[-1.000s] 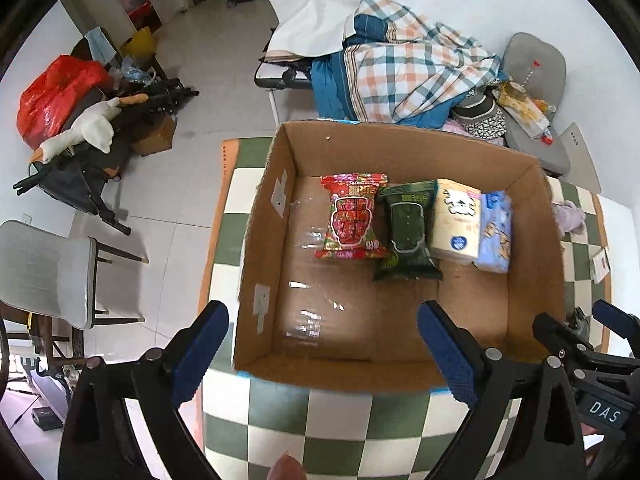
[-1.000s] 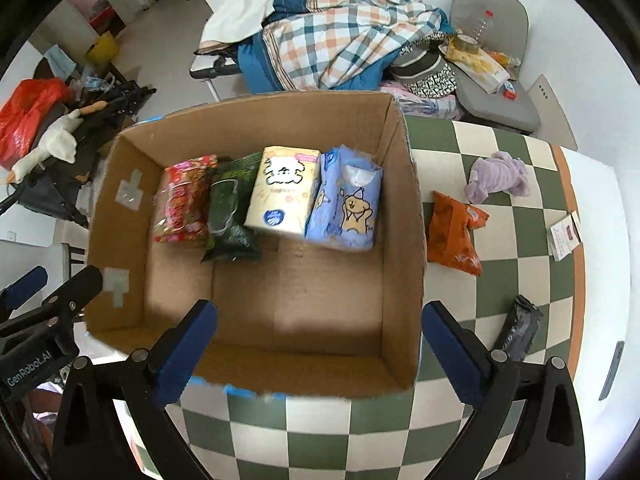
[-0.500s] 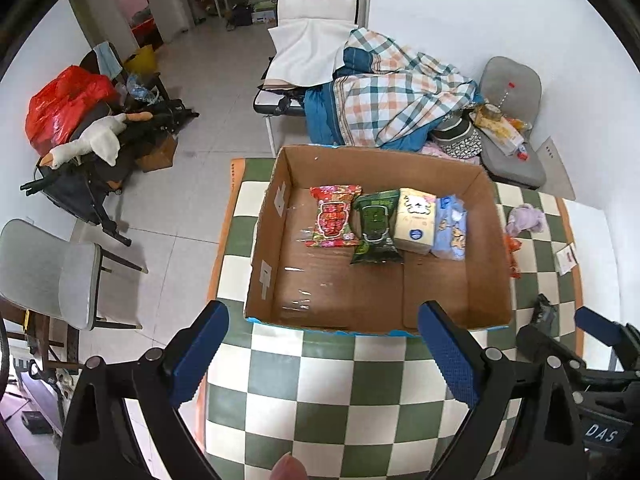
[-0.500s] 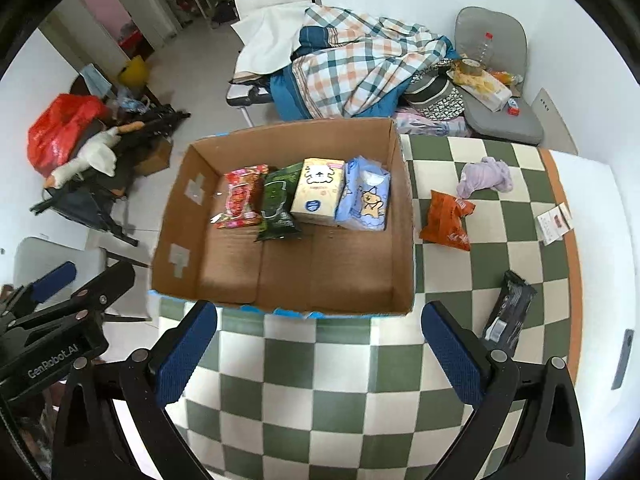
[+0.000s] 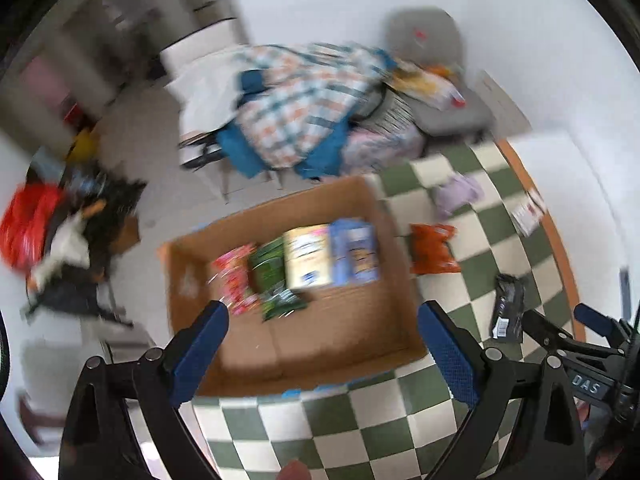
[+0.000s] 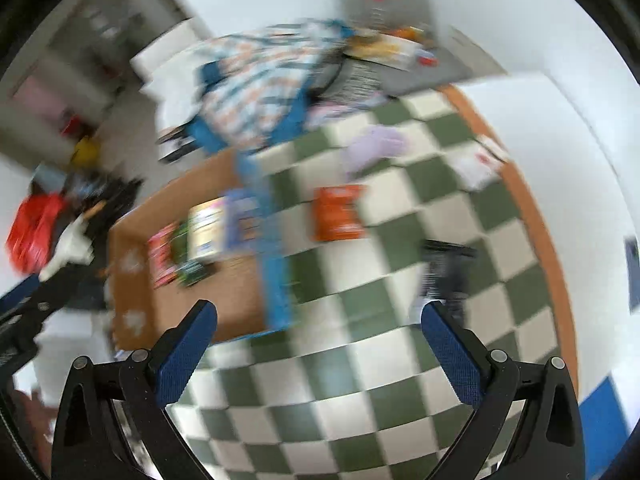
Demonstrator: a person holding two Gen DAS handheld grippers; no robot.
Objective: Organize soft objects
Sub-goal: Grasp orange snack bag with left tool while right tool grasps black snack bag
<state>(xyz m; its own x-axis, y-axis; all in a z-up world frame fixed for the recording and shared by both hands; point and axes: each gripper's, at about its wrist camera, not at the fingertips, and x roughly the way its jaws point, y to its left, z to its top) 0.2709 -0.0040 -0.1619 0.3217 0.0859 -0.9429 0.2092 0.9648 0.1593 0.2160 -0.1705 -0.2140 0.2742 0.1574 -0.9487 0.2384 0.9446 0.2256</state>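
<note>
A cardboard box (image 5: 352,332) on the checkered table (image 5: 360,420) holds four soft packs in a row. An orange packet (image 5: 434,250), purple cloth (image 5: 456,194) and black packet (image 5: 508,304) lie beside it. Left gripper (image 5: 324,348) and right gripper (image 6: 320,344) hover wide apart, empty.

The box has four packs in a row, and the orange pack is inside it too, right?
Not quite. The box does hold four packs in a row, but the orange pack is outside it, lying on the checkered table just beside the box wall. The left wrist view shows this most clearly.
</note>
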